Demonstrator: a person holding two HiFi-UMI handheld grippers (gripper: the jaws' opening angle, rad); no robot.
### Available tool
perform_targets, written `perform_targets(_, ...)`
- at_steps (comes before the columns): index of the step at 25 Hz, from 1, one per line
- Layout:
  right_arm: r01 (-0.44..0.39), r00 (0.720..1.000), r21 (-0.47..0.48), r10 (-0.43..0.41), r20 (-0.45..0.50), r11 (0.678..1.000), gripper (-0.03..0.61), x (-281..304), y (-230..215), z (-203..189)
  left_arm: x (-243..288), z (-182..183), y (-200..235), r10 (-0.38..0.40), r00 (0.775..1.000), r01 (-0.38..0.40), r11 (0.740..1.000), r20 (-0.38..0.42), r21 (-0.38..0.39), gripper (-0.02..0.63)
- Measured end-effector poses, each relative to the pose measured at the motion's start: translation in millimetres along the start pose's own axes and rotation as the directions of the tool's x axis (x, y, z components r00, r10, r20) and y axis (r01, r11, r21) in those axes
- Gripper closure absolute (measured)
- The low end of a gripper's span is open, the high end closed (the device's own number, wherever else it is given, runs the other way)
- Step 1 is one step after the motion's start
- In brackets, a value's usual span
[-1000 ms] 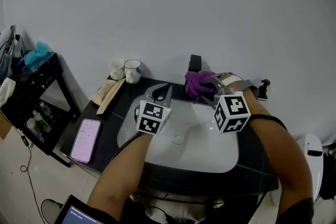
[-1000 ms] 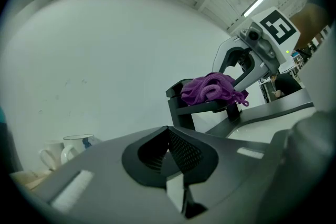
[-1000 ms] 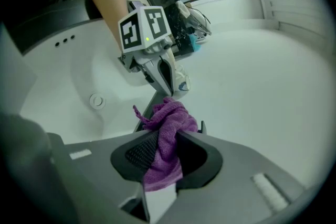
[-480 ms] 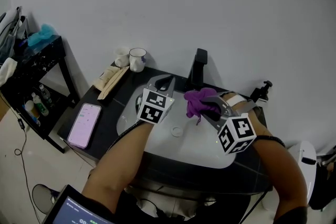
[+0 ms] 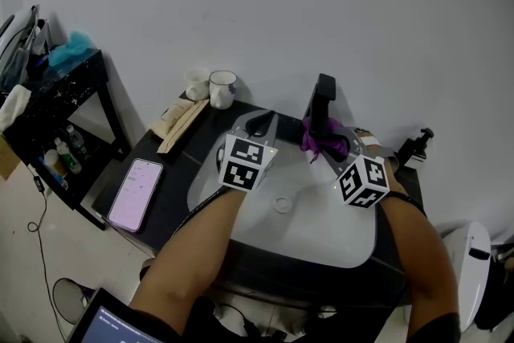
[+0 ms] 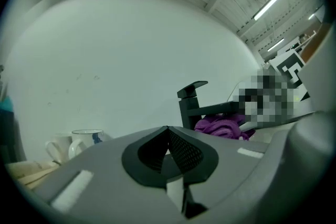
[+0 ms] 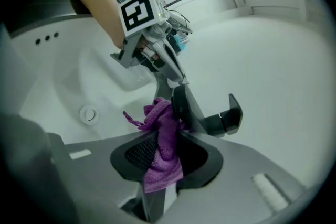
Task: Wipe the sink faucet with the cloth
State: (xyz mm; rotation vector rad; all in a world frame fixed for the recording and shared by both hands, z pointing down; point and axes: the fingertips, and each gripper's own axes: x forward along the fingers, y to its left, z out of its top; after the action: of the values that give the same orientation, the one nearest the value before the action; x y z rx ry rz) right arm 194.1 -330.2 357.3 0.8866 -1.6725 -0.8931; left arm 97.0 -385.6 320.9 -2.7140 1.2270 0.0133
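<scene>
Cloth point(image 7: 167, 128) purple, bunched, pinched in right tool point(image 7: 160, 157) at faucet point(image 7: 191, 110)

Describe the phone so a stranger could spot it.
Start at the white sink basin. On the dark countertop to its left lies a flat rectangular smartphone, the only thing there with a glowing pink screen.

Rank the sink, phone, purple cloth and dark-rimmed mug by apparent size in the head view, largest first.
1. sink
2. phone
3. purple cloth and dark-rimmed mug: too alike to rank; cloth partly hidden.
</scene>
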Motion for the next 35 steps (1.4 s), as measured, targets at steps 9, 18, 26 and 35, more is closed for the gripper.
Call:
perform_targets(9, 0.014, 1.000, 0.048, -0.013, -0.025, 0.999, 0.469, 37.4, -15.0, -15.0, 1.5, 0.4, 8.3, 0.016, 1.000, -0.016, 1.000, 0.009, 0.014, 0.597)
perform_targets(18, -0.048, 0.997, 0.062, 0.051, -0.051, 0.997, 0.479, 44.8, -4.3, -16.6, 4.3, -1.9, -3.0, -0.014, 1.000, 0.014, 0.999, -0.001, 0.039, 0.597)
perform_targets(26, -0.114, 0.990, 0.046, 0.118, -0.081, 0.992, 0.477, 56.3, 24.0, -20.1, 4.1, -1.2, -2.6, -0.009, 1.000, 0.008, 0.999, 0.005, 0.037, 0.597)
perform_targets(35, -0.136, 0.988, -0.009, 0.135, -0.077, 0.991, 0.479, 36.7, 34.7, -11.8, 0.4, 0.0, 8.4, 0.021, 1.000, -0.021, 0.998, 0.004, 0.052, 0.597)
